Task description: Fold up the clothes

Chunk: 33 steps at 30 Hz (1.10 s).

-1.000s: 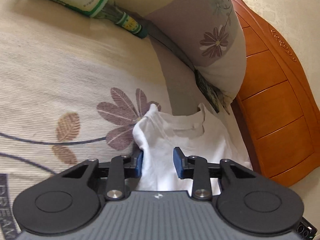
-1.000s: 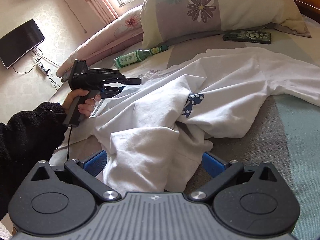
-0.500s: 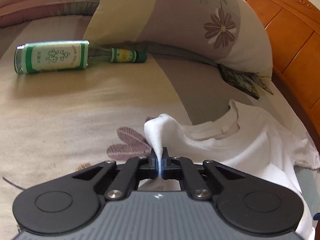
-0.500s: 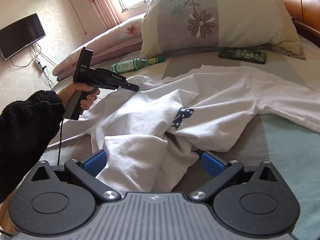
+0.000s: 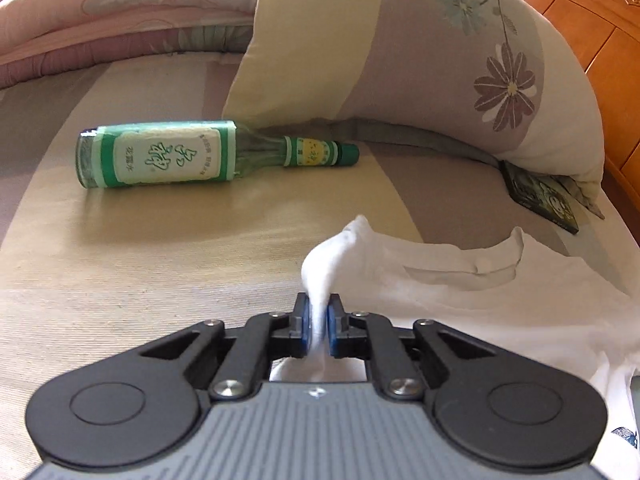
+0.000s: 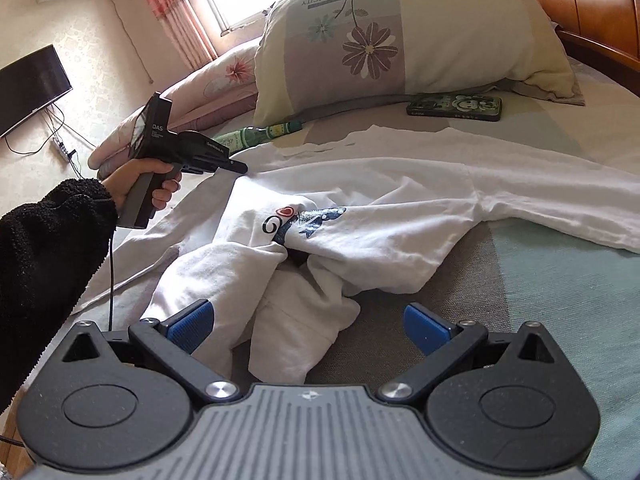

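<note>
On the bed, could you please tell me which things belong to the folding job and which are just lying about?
Job:
- white shirt
- left gripper, shut on a pinch of the shirt
- right gripper, open over the shirt

Lying about:
- bottle
- pillow
- phone
- quilt

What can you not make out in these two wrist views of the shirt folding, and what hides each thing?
- Left wrist view: the phone case is partly tucked under the pillow.
- Left wrist view: the gripper body covers the white shirt's lower part.
- Right wrist view: the green bottle is half hidden behind the left gripper.
- Right wrist view: folds hide most of the shirt print.
</note>
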Tool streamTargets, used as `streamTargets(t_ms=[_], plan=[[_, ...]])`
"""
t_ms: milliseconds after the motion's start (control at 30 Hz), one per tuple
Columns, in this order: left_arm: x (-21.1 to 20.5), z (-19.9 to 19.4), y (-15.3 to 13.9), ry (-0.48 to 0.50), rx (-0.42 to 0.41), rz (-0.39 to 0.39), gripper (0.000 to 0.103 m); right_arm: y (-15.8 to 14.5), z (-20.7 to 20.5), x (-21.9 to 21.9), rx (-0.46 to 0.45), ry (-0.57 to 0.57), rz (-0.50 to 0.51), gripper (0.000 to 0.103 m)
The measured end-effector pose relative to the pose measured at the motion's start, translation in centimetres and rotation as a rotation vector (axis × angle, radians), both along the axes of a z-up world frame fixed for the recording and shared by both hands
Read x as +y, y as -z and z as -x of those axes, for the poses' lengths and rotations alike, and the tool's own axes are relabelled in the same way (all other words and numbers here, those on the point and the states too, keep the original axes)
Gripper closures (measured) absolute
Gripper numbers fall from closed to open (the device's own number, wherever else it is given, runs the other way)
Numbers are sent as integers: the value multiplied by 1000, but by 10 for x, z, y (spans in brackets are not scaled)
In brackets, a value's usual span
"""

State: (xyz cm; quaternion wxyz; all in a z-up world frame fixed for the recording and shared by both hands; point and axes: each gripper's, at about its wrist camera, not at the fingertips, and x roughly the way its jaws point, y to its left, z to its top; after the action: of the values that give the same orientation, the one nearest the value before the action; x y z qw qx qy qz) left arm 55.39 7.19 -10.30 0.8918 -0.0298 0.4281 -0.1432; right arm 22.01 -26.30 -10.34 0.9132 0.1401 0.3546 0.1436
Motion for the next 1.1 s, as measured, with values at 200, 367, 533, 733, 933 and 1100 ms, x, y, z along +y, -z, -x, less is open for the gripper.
streamTargets(t_ms=[200, 367, 533, 733, 933, 1100], plan=[[9, 40, -34, 11, -94, -32, 78, -2, 8, -1, 9, 14, 14, 0], [1, 106, -41, 104, -107, -6, 72, 5, 15, 4, 45, 29, 113, 0], [0, 172, -29, 136, -71, 64, 68, 24, 21, -3, 120, 71, 119, 0], [13, 213, 1, 97, -3, 77, 68, 43, 30, -10, 193, 118, 72, 0], [60, 202, -30, -20, -144, 96, 68, 44, 33, -3, 198, 125, 127, 0], [105, 149, -35, -189, -182, -45, 72, 45, 30, 9, 205, 126, 208, 0]])
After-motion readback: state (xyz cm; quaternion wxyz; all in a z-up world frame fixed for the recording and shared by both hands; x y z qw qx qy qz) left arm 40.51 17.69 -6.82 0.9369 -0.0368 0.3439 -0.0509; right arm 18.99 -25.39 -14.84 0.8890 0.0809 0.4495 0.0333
